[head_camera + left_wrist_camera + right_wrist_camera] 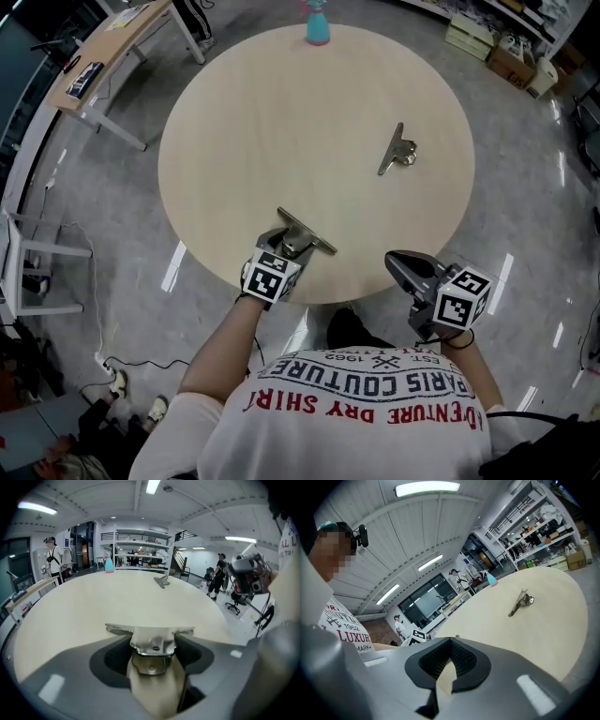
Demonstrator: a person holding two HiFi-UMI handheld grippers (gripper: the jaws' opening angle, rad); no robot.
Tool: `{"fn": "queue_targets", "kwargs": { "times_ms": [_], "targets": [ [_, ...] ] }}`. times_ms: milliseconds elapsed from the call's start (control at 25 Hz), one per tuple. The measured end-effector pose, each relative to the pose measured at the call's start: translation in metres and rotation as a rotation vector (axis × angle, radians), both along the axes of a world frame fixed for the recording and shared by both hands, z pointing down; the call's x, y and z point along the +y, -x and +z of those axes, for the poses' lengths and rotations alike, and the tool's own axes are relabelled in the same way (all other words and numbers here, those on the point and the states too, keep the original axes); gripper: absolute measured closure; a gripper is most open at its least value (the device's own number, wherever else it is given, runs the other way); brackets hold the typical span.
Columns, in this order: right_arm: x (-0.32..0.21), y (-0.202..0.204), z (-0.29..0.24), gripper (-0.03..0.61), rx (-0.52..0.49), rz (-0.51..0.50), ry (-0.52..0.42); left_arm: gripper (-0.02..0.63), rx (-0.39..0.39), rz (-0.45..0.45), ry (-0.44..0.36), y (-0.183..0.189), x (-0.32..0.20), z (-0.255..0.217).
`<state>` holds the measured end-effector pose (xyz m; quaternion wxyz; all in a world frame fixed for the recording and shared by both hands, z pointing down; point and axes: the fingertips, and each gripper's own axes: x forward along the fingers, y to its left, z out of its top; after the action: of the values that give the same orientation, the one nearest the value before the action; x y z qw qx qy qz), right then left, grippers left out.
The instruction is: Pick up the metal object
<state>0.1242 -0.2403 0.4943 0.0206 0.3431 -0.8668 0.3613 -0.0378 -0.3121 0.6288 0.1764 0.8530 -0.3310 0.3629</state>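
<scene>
My left hand-held gripper (291,244) is clenched on a metal clip (307,232) at the desk's (281,122) near edge. Its pads press the clip's handle, and the flat bar juts out past the jaws. My right hand-held gripper (398,262) is clenched on nothing, just off the near edge. A second clip (398,150) lies toward the right edge. The clip looks light, stiff and slick, so I judge the narrow handle the best hold, squeezed squarely to stop it pivoting.
</scene>
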Motion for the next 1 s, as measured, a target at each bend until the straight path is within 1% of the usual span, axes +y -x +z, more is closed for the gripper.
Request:
{"fn": "queue_targets", "kwargs": {
  "times_ms": [160, 240, 320, 440, 600, 680, 760, 840, 1000],
  "targets": [
    [0.003, -0.001, 0.005, 0.577, 0.002, 0.007, 0.001, 0.333, -0.004, 0.002, -0.008, 0.002, -0.003, 0.003],
    [0.005, 0.0, 0.004, 0.577, 0.005, 0.009, -0.002, 0.333, 0.019, -0.014, -0.016, 0.003, -0.002, -0.004],
    [0.007, 0.001, 0.0, 0.577, 0.009, 0.009, -0.009, 0.333, 0.081, -0.029, -0.031, 0.0, 0.0, -0.025],
    [0.008, 0.002, -0.007, 0.577, 0.013, 0.011, -0.027, 0.333, 0.213, -0.033, -0.084, -0.007, 0.007, -0.079],
    [0.014, 0.012, -0.018, 0.577, 0.02, -0.001, -0.062, 0.333, 0.392, 0.013, -0.141, -0.009, 0.035, -0.157],
    [0.018, 0.016, -0.028, 0.577, 0.023, -0.005, -0.093, 0.333, 0.442, 0.035, -0.172, -0.007, 0.051, -0.183],
    [0.022, 0.02, -0.041, 0.577, 0.026, -0.005, -0.139, 0.333, 0.467, 0.043, -0.196, -0.005, 0.066, -0.197],
    [0.028, 0.026, -0.055, 0.577, 0.029, -0.01, -0.179, 0.333, 0.484, 0.045, -0.197, -0.002, 0.08, -0.201],
    [0.042, 0.039, -0.069, 0.577, 0.044, -0.03, -0.214, 0.333, 0.481, 0.047, -0.189, 0.006, 0.099, -0.2]
  ]
}}
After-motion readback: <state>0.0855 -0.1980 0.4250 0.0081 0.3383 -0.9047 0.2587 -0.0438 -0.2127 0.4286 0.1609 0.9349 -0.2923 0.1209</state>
